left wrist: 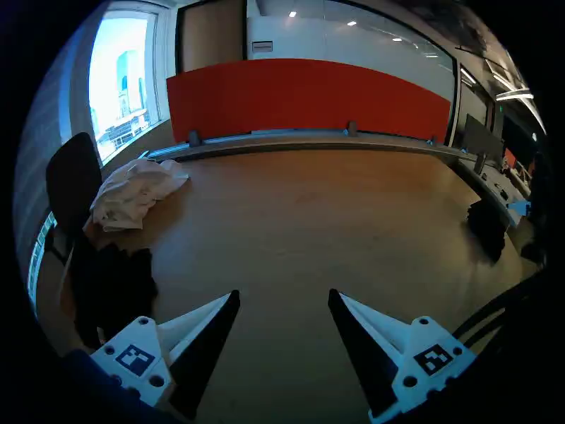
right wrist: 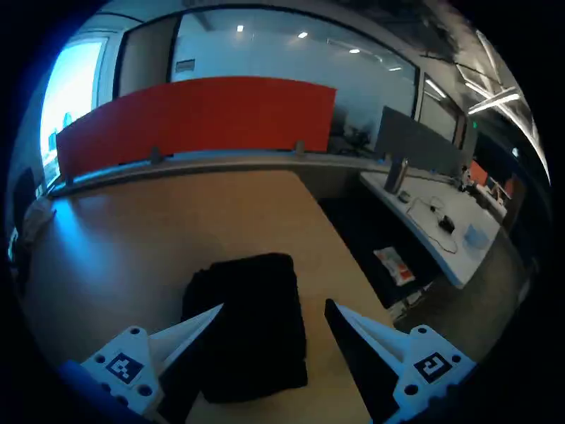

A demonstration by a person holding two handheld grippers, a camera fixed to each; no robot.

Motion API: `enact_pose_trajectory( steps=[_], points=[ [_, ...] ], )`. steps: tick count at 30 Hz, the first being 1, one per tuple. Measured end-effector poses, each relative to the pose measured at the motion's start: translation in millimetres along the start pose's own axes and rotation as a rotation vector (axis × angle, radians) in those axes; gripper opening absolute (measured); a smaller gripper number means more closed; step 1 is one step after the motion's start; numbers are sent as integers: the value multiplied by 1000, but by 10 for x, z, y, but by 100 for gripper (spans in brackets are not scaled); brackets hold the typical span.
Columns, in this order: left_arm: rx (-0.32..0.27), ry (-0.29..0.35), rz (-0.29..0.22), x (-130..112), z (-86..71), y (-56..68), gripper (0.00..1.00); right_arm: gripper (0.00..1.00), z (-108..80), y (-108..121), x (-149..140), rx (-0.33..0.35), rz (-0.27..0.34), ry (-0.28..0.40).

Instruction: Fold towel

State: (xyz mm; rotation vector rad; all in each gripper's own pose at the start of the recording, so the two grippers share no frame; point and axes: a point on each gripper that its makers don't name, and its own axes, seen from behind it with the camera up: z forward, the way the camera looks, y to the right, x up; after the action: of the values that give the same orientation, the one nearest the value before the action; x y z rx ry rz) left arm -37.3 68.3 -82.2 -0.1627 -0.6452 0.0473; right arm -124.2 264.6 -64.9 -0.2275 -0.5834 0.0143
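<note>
left gripper view: the left gripper point(left wrist: 283, 292) hangs over the bare wooden table point(left wrist: 318, 212) with its fingers spread wide and nothing between them. off to its left, close in, lies a loose dark heap point(left wrist: 113, 283) at the table's edge, and farther back a crumpled white cloth point(left wrist: 138, 191) sits in front of a chair point(left wrist: 70, 184). a red screen point(left wrist: 311, 99) runs along the far side of the table.

right gripper view: the right gripper point(right wrist: 274, 304) is spread wide too and holds nothing. it hovers just above a black towel point(right wrist: 247, 332) lying flat near the table's right edge, squared up in a neat rectangle, so i'd say that one is folded.

to my eye this is the gap between pieces: one towel is done and none is in hand. the next move, i judge, calls for reaching to the loose cloth on the left, pulling one piece onto the open wood, spreading it flat, then pinching two corners.
</note>
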Motion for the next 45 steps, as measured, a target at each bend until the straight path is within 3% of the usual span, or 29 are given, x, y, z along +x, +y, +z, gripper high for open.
enact_pose_trajectory(
  steps=[9,14,20,30,39,45],
  points=[
    [-2,2,-7,20,18,13,93,100,-107,-132,471,-9,73,193],
    [-2,5,-4,36,28,15,93,100,-146,-205,595,0,93,247],
    [-1,23,-13,92,47,13,93,100,-138,-239,691,1,103,264],
    [28,152,-46,495,14,-118,93,100,-251,-425,994,36,114,327],
    [58,279,-61,966,-107,-275,93,100,-386,-641,1201,77,74,367],
    [76,323,-59,1126,-157,-365,93,100,-450,-785,1296,99,66,383]
  ],
)
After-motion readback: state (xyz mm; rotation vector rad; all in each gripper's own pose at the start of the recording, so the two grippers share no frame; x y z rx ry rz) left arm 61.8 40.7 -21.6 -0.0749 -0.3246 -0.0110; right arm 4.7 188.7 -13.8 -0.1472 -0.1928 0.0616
